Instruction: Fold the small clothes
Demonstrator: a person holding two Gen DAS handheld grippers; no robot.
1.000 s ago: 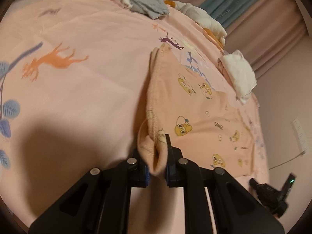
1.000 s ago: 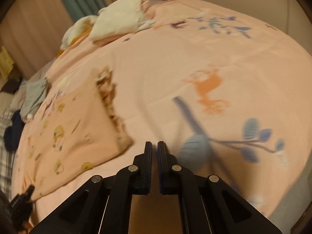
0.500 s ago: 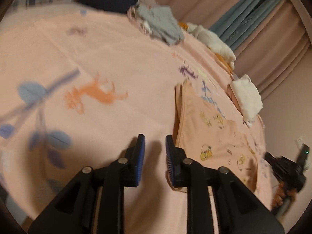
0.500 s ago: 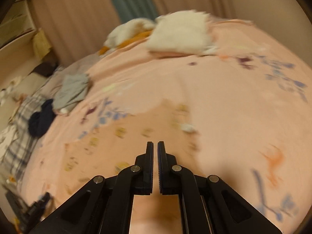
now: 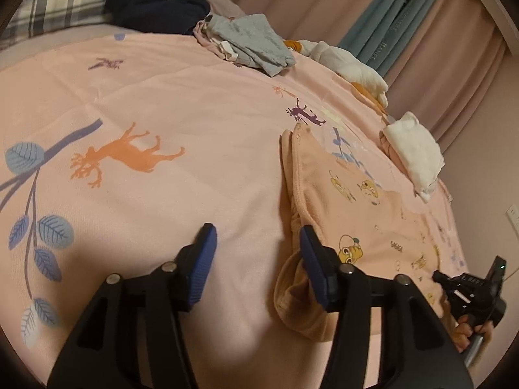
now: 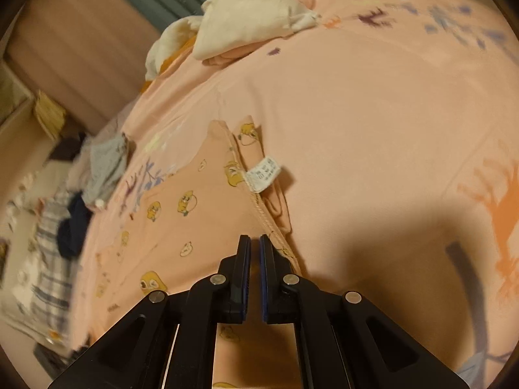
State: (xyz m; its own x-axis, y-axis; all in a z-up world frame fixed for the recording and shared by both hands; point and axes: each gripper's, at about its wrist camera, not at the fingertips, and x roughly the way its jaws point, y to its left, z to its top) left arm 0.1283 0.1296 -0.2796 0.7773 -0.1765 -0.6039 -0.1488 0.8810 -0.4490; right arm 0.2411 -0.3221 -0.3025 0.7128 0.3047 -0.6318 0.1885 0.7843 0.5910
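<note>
A peach garment (image 5: 363, 214) printed with yellow cartoon figures lies flat on the pink bedsheet (image 5: 181, 103). My left gripper (image 5: 258, 253) hovers at its left edge, jaws opening. Only sheet shows between them, and the right finger (image 5: 313, 259) stands against the garment's rolled hem. In the right wrist view the garment (image 6: 181, 214) shows a stitched seam and a white label (image 6: 263, 173). My right gripper (image 6: 255, 243) is shut, its tips just over that seam, with no cloth visibly pinched. The right gripper (image 5: 470, 288) also appears low at the right of the left wrist view, held by a hand (image 5: 467, 330).
Folded white clothes (image 5: 412, 149) sit at the bed's far right edge. A grey heap (image 5: 253, 42) and a navy garment (image 5: 155, 6) lie near a plaid pillow (image 5: 58, 3). Curtains (image 5: 389, 22) hang behind. Bare sheet with an orange deer print (image 5: 126, 155) lies left.
My left gripper let go of the garment's hem and its jaws spread; the hem now lies on the bed. My right gripper swung from the bare sheet over to the garment's labelled seam.
</note>
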